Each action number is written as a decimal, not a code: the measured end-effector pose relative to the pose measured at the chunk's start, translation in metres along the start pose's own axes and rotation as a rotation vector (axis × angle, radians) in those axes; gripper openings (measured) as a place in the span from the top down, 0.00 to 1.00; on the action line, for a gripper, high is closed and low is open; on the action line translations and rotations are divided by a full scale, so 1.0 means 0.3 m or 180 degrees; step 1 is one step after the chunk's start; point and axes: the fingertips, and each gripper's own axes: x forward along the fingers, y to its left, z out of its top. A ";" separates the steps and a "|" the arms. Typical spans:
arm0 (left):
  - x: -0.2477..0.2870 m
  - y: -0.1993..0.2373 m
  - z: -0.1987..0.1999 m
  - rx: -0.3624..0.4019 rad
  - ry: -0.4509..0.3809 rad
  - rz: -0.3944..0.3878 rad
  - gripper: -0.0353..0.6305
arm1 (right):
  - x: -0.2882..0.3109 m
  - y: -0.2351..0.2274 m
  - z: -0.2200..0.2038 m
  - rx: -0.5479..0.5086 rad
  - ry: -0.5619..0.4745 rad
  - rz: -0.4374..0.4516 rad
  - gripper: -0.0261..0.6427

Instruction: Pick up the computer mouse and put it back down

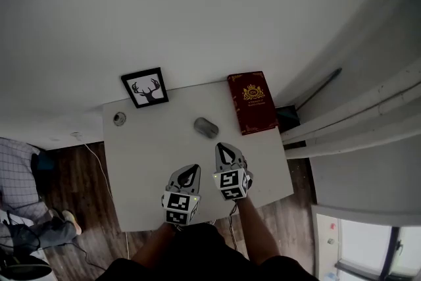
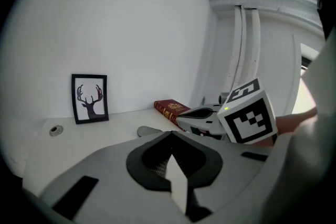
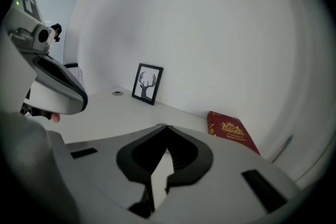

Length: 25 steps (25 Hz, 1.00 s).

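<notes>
Biggest thing in my head view is the white table [image 1: 141, 168], filling the middle of the frame with dark wood floor around its lower edges. At its upper right corner there's a red book [image 1: 252, 102] with gold print on the cover, lying flat near the wall.

Both grippers hang low in the center, side by side over the near part of the table. The left gripper [image 1: 191, 170] is clenched with nothing in it; its own view shows the jaws meeting at the tip. The right gripper [image 1: 223, 149] sits a bit higher in the frame and is also squeezed together, empty, with only bare tabletop showing past the jaws.

At the upper left of the table a black framed deer print [image 1: 145, 87] stands against the wall.

The computer mouse [image 1: 206, 127], grey, lies on the table in the middle of the frame, just above the right gripper's tip and left of the book, and neither gripper touches it.

Smallest bit: a round grommet [image 1: 119, 118] near the table's left edge, below the print.
</notes>
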 end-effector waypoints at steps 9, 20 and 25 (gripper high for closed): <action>-0.053 -0.114 0.039 0.0081 -0.0187 -0.0048 0.95 | -0.240 0.029 0.008 0.0256 -0.0378 0.0001 0.93; -0.192 -0.280 -0.003 0.0125 -0.0283 -0.0032 0.95 | -0.552 0.069 0.054 0.0396 -0.0888 -0.0162 0.93; -0.253 -0.317 -0.028 0.0155 -0.0245 -0.0026 0.95 | -0.647 0.096 0.092 0.0505 -0.1088 -0.0172 0.93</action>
